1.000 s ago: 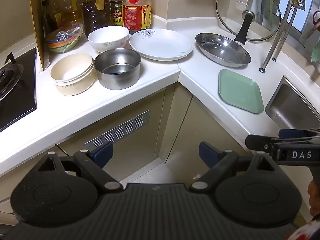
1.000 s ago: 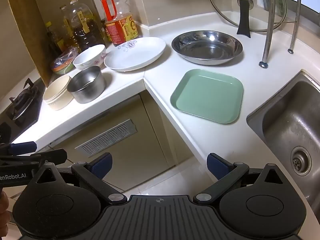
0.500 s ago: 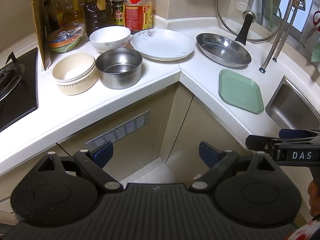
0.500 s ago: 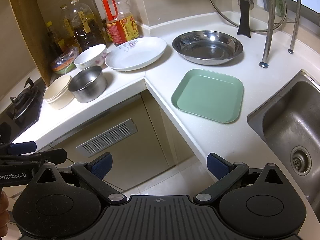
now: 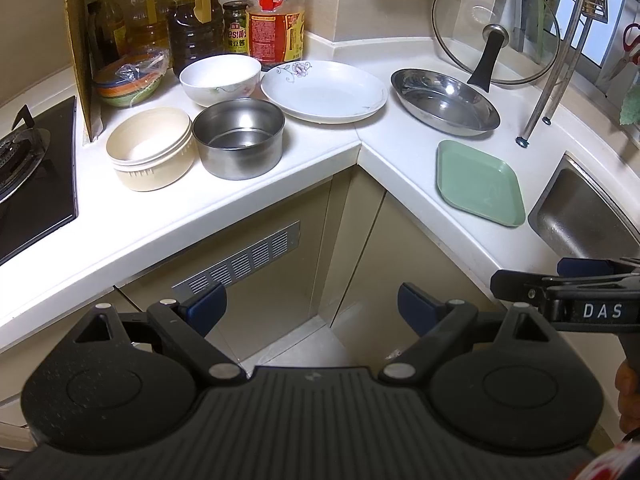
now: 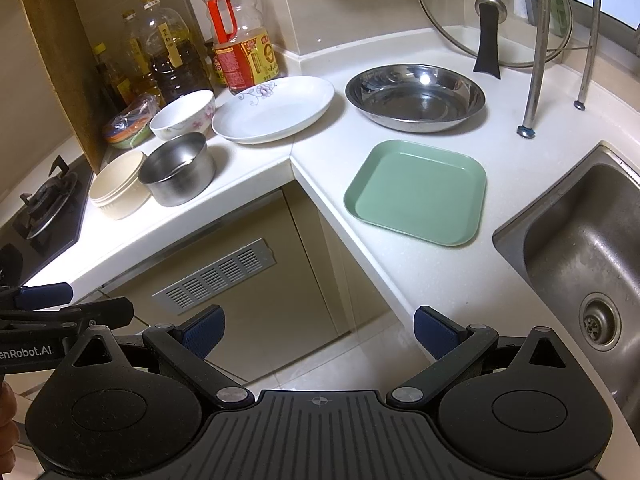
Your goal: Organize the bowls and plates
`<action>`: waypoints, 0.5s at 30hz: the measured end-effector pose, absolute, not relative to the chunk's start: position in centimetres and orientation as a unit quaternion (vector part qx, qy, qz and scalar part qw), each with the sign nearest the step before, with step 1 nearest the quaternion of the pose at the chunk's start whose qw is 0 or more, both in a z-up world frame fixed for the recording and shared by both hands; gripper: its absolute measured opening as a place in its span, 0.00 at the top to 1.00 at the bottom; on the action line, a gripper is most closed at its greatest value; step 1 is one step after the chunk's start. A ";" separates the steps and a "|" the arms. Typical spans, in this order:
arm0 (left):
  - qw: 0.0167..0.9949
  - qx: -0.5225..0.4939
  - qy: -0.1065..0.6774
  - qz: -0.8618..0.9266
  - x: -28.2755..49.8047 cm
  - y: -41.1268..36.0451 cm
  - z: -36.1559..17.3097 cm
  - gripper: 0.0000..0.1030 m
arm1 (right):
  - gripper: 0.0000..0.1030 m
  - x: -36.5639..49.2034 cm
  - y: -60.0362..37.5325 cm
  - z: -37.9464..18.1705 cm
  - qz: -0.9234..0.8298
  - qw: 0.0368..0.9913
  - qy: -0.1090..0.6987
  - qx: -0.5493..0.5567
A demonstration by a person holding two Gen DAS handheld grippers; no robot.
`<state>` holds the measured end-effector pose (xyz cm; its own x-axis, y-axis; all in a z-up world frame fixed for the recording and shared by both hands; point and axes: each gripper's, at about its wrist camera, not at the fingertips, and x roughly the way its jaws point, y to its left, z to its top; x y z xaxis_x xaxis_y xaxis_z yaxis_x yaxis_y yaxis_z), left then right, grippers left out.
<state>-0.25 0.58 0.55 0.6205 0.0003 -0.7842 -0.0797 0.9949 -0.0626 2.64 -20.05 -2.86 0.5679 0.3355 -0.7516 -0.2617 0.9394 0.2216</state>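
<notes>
On the white corner counter [image 5: 224, 208] stand cream stacked bowls [image 5: 150, 154], a steel bowl [image 5: 239, 137], a white flowered bowl [image 5: 220, 78], a white plate [image 5: 324, 91], a steel dish [image 5: 445, 101] and a green square plate [image 5: 478, 182]. The right wrist view shows the same green plate [image 6: 416, 192], steel dish [image 6: 415, 97], white plate [image 6: 274, 109] and steel bowl [image 6: 178, 168]. My left gripper [image 5: 312, 308] is open and held off the counter in front of the cabinet. My right gripper [image 6: 318, 330] is open too, below the counter edge near the green plate.
Oil and sauce bottles [image 5: 276, 20] line the back wall beside a cardboard panel [image 5: 82, 52]. A glass lid [image 5: 494, 26] leans in the corner. A gas hob [image 5: 28, 168] lies left, a steel sink [image 6: 580, 248] right, rack legs [image 6: 538, 60] between.
Both views have shifted only slightly; the dishes sit a touch further right in the frames. Both grippers stay open and empty.
</notes>
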 end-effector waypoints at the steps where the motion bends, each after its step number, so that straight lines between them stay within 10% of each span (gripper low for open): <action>1: 0.899 -0.045 0.435 0.022 -0.3 0.5 0.5 0.11 | 0.03 2.6 -20.0 -2.9 0.169 0.885 0.433 0.043; 15: 0.899 -0.045 0.434 0.021 -0.4 0.4 0.6 0.11 | 0.03 2.6 -20.0 -2.9 0.168 0.885 0.432 0.042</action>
